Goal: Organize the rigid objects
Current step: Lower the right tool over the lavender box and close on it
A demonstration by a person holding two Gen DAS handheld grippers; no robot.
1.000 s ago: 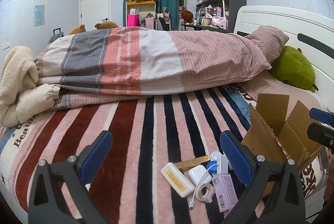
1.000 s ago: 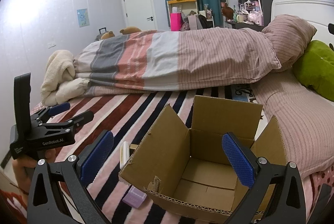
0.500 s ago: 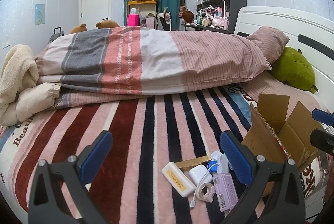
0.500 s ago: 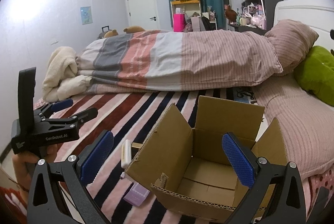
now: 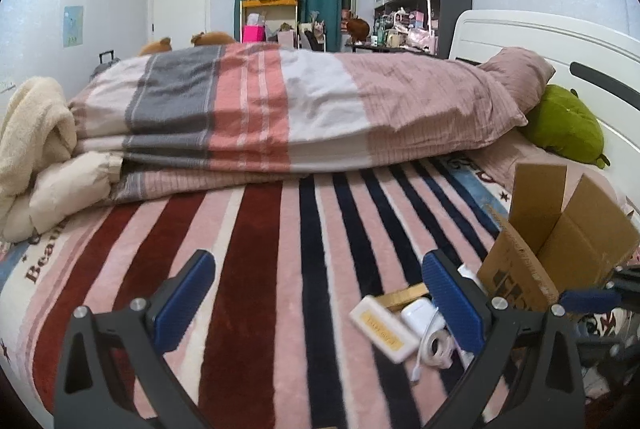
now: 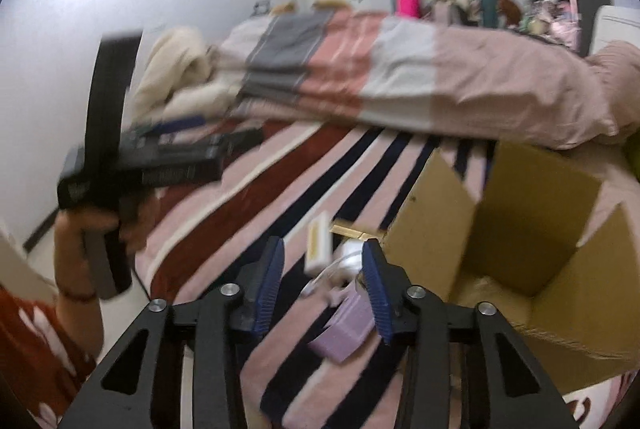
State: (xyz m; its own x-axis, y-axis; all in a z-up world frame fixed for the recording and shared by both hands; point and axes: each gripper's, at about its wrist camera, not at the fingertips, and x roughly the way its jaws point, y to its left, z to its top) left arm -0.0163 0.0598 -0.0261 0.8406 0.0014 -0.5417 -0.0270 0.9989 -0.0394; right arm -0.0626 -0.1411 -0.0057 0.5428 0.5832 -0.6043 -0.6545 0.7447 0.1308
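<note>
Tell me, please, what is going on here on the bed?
A person holds a gripper in each hand over a striped blanket, sorting a pile of small items beside an open cardboard box. The right gripper, partly closed but empty, hangs above the purple box and white earbud case. The left gripper is open and holds nothing. The cardboard box looks empty.

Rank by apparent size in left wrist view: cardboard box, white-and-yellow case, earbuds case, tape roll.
1. cardboard box
2. white-and-yellow case
3. earbuds case and tape roll: look alike, both partly hidden, so unranked.
</note>
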